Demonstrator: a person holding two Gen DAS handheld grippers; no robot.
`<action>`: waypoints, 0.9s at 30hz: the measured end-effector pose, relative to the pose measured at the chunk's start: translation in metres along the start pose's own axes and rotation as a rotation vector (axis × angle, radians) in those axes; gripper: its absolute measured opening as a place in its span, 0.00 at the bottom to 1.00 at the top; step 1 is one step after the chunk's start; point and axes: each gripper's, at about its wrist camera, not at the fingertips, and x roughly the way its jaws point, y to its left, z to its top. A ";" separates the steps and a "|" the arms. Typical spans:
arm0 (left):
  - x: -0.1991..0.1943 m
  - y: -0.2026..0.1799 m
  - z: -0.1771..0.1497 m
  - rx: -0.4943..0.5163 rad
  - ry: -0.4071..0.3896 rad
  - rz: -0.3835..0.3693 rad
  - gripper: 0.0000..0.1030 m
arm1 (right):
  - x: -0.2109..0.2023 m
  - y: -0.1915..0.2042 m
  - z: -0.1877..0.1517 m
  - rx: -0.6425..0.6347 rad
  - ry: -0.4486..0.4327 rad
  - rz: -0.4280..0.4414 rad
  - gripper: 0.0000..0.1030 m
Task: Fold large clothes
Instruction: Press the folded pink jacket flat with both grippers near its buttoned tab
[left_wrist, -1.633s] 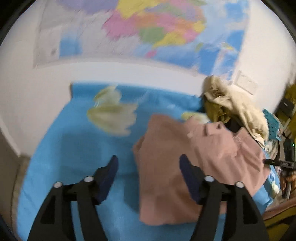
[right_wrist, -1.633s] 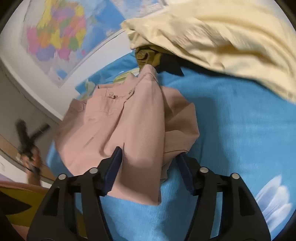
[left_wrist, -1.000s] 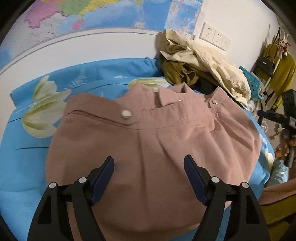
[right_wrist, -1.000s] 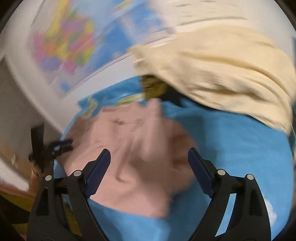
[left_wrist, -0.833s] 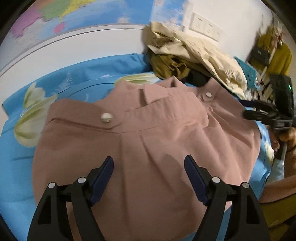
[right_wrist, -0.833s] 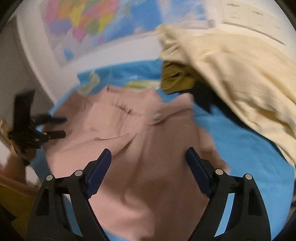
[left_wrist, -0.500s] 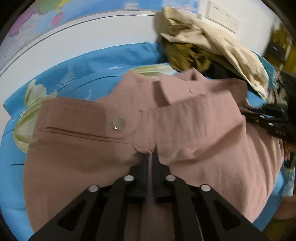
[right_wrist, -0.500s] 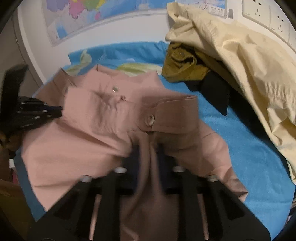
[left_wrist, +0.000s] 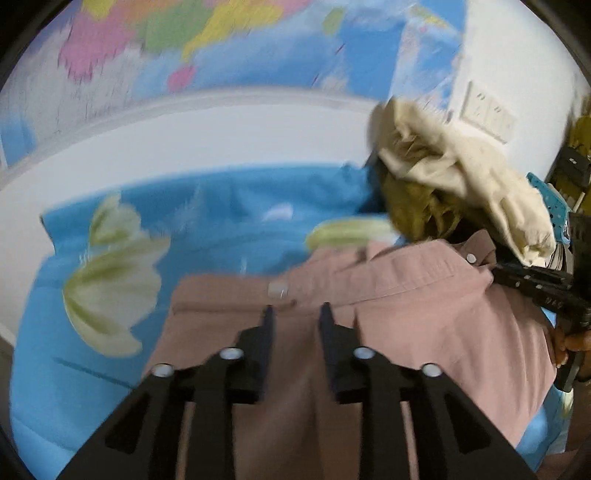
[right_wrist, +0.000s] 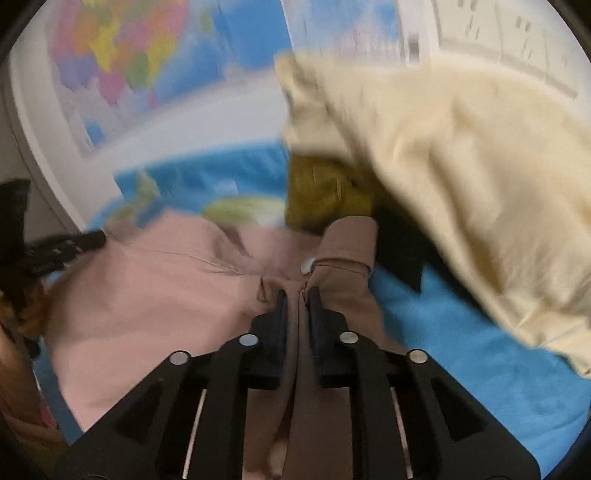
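Note:
A dusty pink shirt (left_wrist: 424, 317) lies on a blue bedsheet (left_wrist: 229, 206) with pale flowers. My left gripper (left_wrist: 295, 312) sits over its shoulder area near a button, fingers a narrow gap apart with pink cloth between and under them. In the right wrist view my right gripper (right_wrist: 297, 295) is shut on a ridge of the pink shirt (right_wrist: 155, 288) just below a button and cuff. The right gripper also shows in the left wrist view (left_wrist: 535, 288), at the shirt's right edge.
A pile of cream clothes (left_wrist: 461, 173) (right_wrist: 461, 177), with olive ones (right_wrist: 325, 195) beneath, lies at the back right. A wall with a coloured map (left_wrist: 221, 44) stands behind the bed. Wall sockets (left_wrist: 487, 110) are at right.
Both grippers closed from wide open onto the pink shirt. Since half a second ago the left fingers have parted slightly and both views have tilted up, now blurred by motion.

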 end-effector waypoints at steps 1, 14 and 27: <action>0.004 0.005 -0.005 -0.007 0.018 0.005 0.30 | 0.009 -0.001 -0.003 -0.003 0.019 -0.015 0.23; -0.006 0.022 -0.025 0.019 -0.024 0.100 0.49 | -0.046 -0.011 -0.019 0.053 -0.069 0.034 0.47; -0.007 0.023 -0.036 0.025 -0.023 0.147 0.53 | -0.016 -0.037 -0.040 0.118 -0.014 0.008 0.48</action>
